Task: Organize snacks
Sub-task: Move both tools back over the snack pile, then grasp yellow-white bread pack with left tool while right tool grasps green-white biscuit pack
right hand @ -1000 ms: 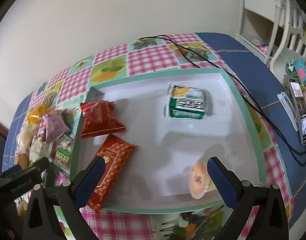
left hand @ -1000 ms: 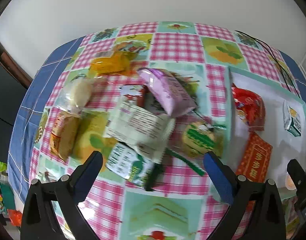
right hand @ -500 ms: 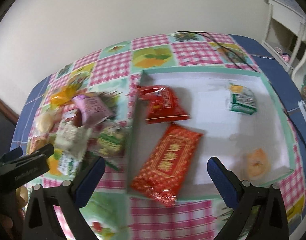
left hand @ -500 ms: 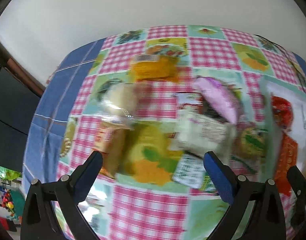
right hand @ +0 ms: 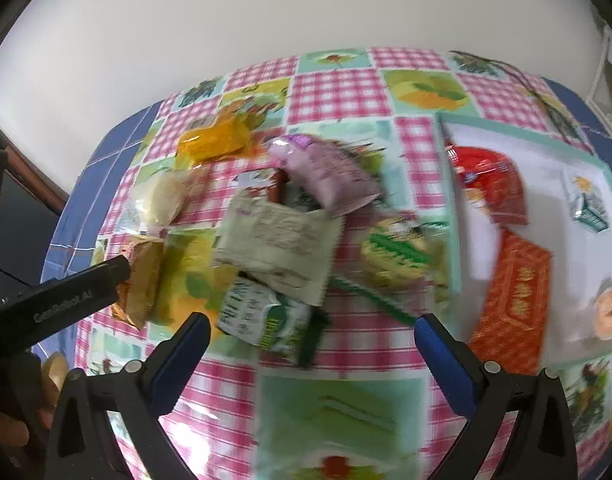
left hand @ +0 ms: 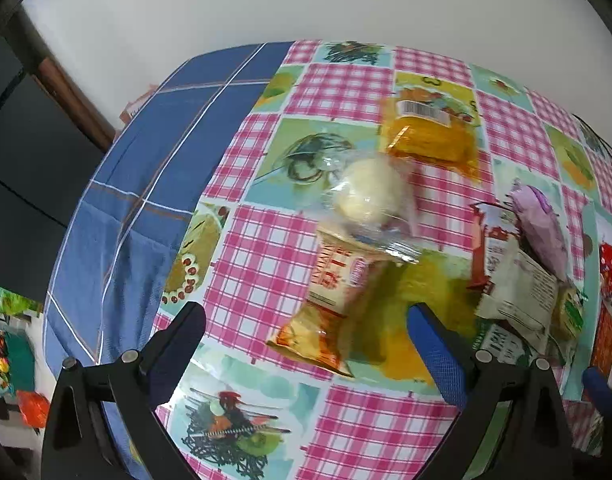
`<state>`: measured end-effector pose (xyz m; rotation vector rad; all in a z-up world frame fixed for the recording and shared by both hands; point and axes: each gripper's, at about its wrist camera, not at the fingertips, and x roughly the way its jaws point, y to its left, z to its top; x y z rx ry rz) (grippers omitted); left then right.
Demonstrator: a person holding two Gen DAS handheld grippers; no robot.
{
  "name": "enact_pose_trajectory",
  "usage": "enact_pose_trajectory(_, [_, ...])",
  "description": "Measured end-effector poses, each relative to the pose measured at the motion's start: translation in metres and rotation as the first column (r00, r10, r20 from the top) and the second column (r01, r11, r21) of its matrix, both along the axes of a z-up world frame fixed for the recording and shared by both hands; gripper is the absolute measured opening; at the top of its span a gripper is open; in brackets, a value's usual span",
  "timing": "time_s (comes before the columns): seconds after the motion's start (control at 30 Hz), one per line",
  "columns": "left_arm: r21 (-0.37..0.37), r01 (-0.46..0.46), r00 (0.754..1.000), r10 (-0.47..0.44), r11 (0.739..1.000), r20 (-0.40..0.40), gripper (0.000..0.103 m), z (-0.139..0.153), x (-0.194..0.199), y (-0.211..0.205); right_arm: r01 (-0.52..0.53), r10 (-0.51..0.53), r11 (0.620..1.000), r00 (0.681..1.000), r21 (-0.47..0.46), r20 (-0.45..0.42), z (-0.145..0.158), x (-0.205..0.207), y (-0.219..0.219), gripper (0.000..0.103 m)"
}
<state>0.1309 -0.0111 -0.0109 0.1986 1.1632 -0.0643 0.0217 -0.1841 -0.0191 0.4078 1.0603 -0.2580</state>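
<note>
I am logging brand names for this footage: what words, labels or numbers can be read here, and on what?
"GenRobot.AI": white print on the left gripper's black finger.
"3": on a yellow square of the tablecloth.
Barcode on the orange packet: digits too small.
Print on the beige wrapper, white pouch and red packet: too blurred.

Right wrist view, motion-blurred: print on the cream packet (right hand: 277, 244) and green-white packet (right hand: 265, 316) unreadable. Brown wrapper (right hand: 139, 276) partly hidden behind the left gripper (right hand: 57, 304). Round orange snack (right hand: 610, 312) cut by the frame edge. Left wrist view: red packet (left hand: 610, 268) cut at the right edge; green-white packet largely hidden beneath the cream packet (left hand: 518, 292).
</note>
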Motion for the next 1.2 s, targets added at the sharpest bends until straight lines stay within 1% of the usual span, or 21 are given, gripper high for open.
enact_pose_trajectory(0.2, [-0.026, -0.008, 0.999, 0.007, 1.000, -0.053, 0.100, -0.019, 0.015, 0.009, 0.020, -0.020, 1.000, 0.999, -0.002, -0.039, -0.014, 0.019, 0.016, 0.103])
enact_pose_trajectory(0.4, [-0.043, 0.003, 0.997, -0.006, 0.999, -0.074, 0.100, -0.032, 0.025, 0.006, 0.036, -0.036, 0.999, 0.997, 0.001, -0.068, -0.027, 0.032, 0.024, 0.103])
enact_pose_trajectory(0.5, [-0.047, 0.016, 0.996, -0.020, 0.999, -0.083, 0.095, -0.037, 0.028, 0.001, 0.039, -0.040, 0.999, 0.996, -0.003, -0.080, -0.031, 0.037, 0.026, 0.103])
enact_pose_trajectory(0.53, [-0.046, 0.018, 0.996, -0.022, 0.999, -0.084, 0.091, -0.038, 0.030, 0.000, 0.040, -0.040, 0.999, 0.996, -0.013, -0.084, -0.031, 0.038, 0.027, 0.102])
enact_pose_trajectory(0.57, [-0.046, 0.019, 0.996, -0.023, 0.999, -0.086, 0.085, -0.040, 0.032, -0.002, 0.037, -0.039, 0.999, 0.995, -0.023, -0.089, -0.032, 0.039, 0.027, 0.099])
enact_pose_trajectory(0.6, [-0.046, 0.020, 0.996, -0.024, 0.999, -0.090, 0.084, -0.041, 0.033, -0.003, 0.035, -0.038, 0.999, 0.995, -0.030, -0.094, -0.034, 0.041, 0.028, 0.096])
enact_pose_trajectory(0.67, [-0.045, 0.021, 0.995, -0.025, 0.999, -0.096, 0.079, -0.044, 0.035, -0.005, 0.030, -0.034, 0.999, 0.994, -0.039, -0.106, -0.036, 0.044, 0.029, 0.085])
enact_pose_trajectory(0.7, [-0.035, 0.016, 0.995, -0.020, 0.999, -0.103, 0.077, -0.045, 0.035, -0.006, 0.027, -0.032, 0.999, 0.993, -0.044, -0.112, -0.037, 0.045, 0.030, 0.082])
enact_pose_trajectory(0.77, [-0.039, 0.019, 0.994, -0.023, 0.999, -0.110, 0.065, -0.046, 0.034, -0.005, 0.022, -0.027, 0.999, 0.993, -0.048, -0.116, -0.037, 0.045, 0.030, 0.078])
enact_pose_trajectory(0.9, [-0.037, 0.028, 0.992, -0.032, 0.999, -0.119, 0.054, -0.046, 0.032, -0.007, 0.010, -0.017, 0.998, 0.993, -0.059, -0.113, -0.034, 0.043, 0.032, 0.071])
enact_pose_trajectory(0.97, [-0.034, 0.027, 0.992, -0.031, 0.999, -0.119, 0.039, -0.045, 0.027, -0.008, 0.005, -0.012, 0.998, 0.994, -0.062, -0.112, -0.032, 0.041, 0.033, 0.067])
enact_pose_trajectory(1.03, [-0.027, 0.024, 0.993, -0.027, 0.999, -0.117, 0.037, -0.044, 0.025, -0.009, 0.001, -0.008, 0.998, 0.993, -0.062, -0.116, -0.031, 0.039, 0.033, 0.066])
enact_pose_trajectory(1.2, [-0.030, 0.023, 0.993, -0.026, 0.999, -0.112, 0.036, -0.036, 0.020, -0.012, 0.006, -0.010, 0.999, 0.993, -0.036, -0.118, -0.029, 0.032, 0.030, 0.066])
